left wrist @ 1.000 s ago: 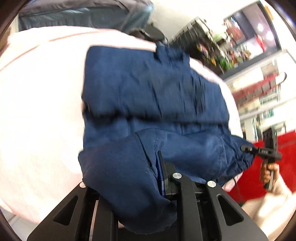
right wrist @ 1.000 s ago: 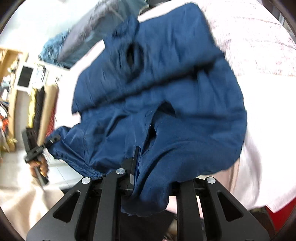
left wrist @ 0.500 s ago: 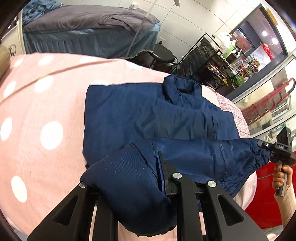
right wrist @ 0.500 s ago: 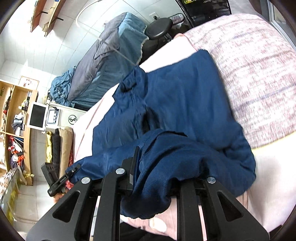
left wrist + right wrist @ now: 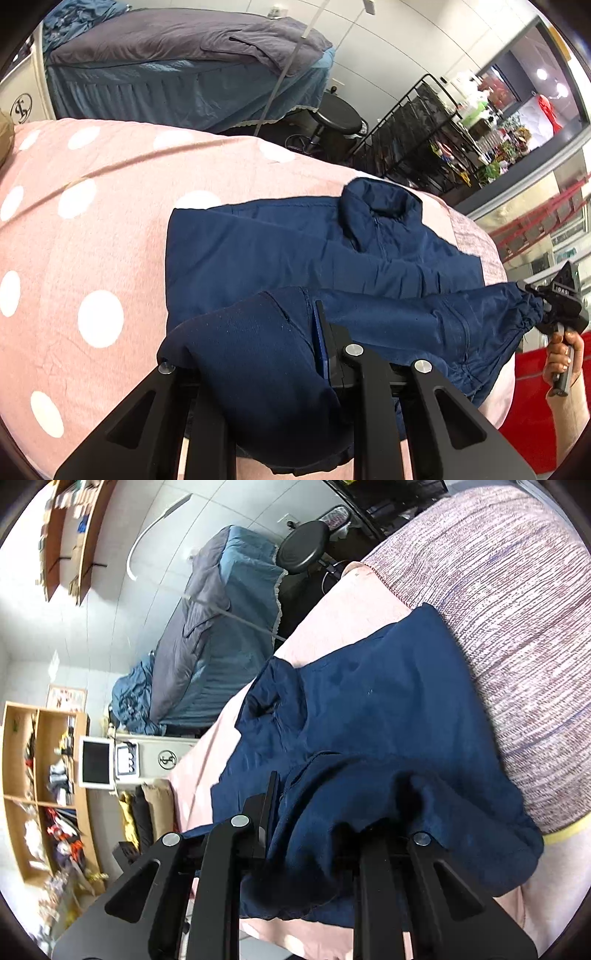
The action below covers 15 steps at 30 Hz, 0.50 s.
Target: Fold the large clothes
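A navy blue jacket [image 5: 295, 251] lies on a pink polka-dot bed cover [image 5: 92, 240], its collar [image 5: 380, 210] at the far end. My left gripper [image 5: 280, 332] is shut on one corner of the jacket's hem, and cloth drapes over its fingers. The hem stretches rightwards to my right gripper [image 5: 546, 299], held by a hand [image 5: 561, 350] and pinching the gathered other corner. In the right wrist view the right gripper [image 5: 314, 805] is shut on bunched navy cloth, with the jacket [image 5: 369, 701] spread beyond it.
A second bed with grey and teal covers [image 5: 184, 62] stands behind, with a black stool [image 5: 340, 118] and a wire rack [image 5: 424, 136] beside it. A mottled purple-white blanket [image 5: 517, 627] adjoins the pink cover. Wooden shelves [image 5: 40, 775] line the wall.
Both grippers have carried the lifted hem over the jacket toward the collar, so less of the flat jacket shows. The views have tilted up and sharpened, showing more of the room.
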Motion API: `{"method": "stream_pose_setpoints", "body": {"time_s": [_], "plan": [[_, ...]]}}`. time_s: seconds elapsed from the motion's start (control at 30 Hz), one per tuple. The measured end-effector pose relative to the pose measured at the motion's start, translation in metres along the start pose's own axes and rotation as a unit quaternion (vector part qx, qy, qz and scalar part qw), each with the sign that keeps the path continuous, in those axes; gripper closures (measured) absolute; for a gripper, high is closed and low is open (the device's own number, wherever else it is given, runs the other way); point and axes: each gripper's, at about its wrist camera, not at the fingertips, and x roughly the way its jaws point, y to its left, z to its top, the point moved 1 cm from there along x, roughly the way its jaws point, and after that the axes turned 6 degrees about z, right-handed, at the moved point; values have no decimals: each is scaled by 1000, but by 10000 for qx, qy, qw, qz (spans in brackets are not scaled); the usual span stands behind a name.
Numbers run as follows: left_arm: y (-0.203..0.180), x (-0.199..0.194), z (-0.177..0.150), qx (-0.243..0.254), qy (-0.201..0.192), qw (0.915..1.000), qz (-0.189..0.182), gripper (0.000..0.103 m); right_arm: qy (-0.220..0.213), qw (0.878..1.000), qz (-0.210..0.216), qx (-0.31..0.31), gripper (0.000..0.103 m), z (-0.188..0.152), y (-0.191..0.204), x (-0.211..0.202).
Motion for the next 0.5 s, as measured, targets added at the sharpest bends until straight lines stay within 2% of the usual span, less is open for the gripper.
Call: {"method": "stream_pose_setpoints", "body": {"time_s": [0.17, 0.3, 0.43, 0.5], "plan": [[11, 16, 14, -567, 211, 9980, -157, 84, 10, 9976, 315, 611, 84, 20, -15, 13], [29, 23, 14, -1229, 442, 9895, -612, 82, 58, 9913, 504, 1215, 77, 26, -35, 23], [38, 17, 11, -1323, 480, 9863, -865, 79, 109, 9890, 647, 1329, 74, 28, -41, 25], [42, 12, 10, -1416, 512, 9831, -1038, 77, 105, 9851, 844, 1491, 64, 30, -43, 24]]}}
